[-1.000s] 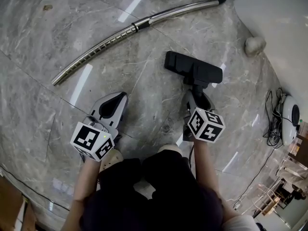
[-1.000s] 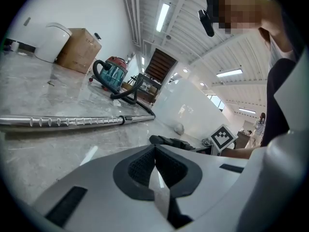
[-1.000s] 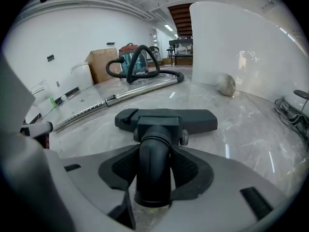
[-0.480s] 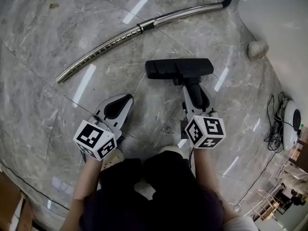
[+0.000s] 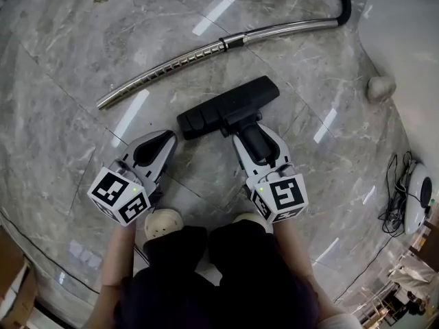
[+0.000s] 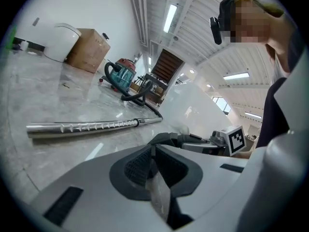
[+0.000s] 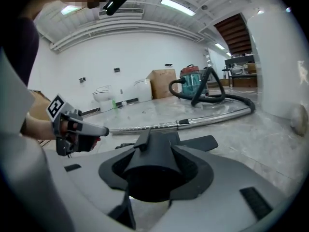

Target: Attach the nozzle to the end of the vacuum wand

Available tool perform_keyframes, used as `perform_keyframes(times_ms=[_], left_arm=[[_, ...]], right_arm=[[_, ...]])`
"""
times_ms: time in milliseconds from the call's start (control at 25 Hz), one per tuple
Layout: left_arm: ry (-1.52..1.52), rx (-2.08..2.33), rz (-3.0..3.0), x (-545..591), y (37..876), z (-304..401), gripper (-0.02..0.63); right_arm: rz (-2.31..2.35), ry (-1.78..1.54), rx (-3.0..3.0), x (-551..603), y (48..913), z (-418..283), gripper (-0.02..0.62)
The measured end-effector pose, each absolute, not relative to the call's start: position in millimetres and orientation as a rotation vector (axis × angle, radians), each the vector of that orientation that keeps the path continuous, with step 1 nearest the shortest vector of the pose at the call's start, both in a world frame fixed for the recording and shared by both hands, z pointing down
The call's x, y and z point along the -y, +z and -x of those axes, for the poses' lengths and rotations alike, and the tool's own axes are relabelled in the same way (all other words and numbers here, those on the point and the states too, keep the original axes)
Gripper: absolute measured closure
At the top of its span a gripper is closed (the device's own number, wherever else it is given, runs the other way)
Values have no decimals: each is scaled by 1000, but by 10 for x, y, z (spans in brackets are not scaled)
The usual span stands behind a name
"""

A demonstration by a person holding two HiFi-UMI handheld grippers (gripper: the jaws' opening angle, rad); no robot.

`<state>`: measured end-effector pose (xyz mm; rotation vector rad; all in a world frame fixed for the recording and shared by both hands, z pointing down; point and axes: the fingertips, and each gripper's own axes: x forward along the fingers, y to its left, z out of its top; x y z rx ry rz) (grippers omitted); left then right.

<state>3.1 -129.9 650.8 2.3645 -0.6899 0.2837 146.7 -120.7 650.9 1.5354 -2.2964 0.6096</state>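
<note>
My right gripper (image 5: 252, 140) is shut on the neck of the black floor nozzle (image 5: 226, 107), whose wide head sticks out ahead of the jaws, lifted off the floor. In the right gripper view the nozzle's socket (image 7: 155, 163) fills the gap between the jaws. The chrome vacuum wand (image 5: 206, 51) lies on the marble floor beyond it, its free end (image 5: 103, 103) at the left and its other end joined to a black hose (image 5: 343, 9). My left gripper (image 5: 152, 151) is shut and empty, left of the nozzle. The wand (image 6: 84, 127) also shows in the left gripper view.
A white curved wall or fixture (image 5: 405, 40) stands at the right with a small grey lump (image 5: 381, 88) at its foot. Cables (image 5: 394, 190) and a white device (image 5: 417, 192) lie at the far right. A teal vacuum body (image 6: 119, 74) and a cardboard box (image 6: 88, 50) sit in the distance.
My right gripper has lifted the nozzle, swung it left and turned it, so its head now slants toward the wand's free end. My left gripper has shifted slightly left.
</note>
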Motion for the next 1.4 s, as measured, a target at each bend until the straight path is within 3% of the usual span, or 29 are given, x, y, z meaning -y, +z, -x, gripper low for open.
perform_keyframes(times_ms=[200, 440, 680, 1120, 1400], left_arm=[[328, 769, -2366, 1308, 6439, 407, 592], [619, 716, -2538, 1140, 6431, 721, 364], [823, 662, -2484, 906, 6733, 973, 289], [333, 325, -2008, 335, 6769, 1089, 258], [-180, 107, -1740, 426, 6524, 857, 197]], right_arm=[[-1181, 526, 2484, 1245, 6484, -775, 400], [-771, 429, 2640, 1236, 6424, 14, 400], [-488, 387, 2710, 1183, 6345, 526, 400], [-476, 557, 2849, 1338, 5976, 763, 413], [-462, 605, 2923, 1318, 5729, 832, 414]])
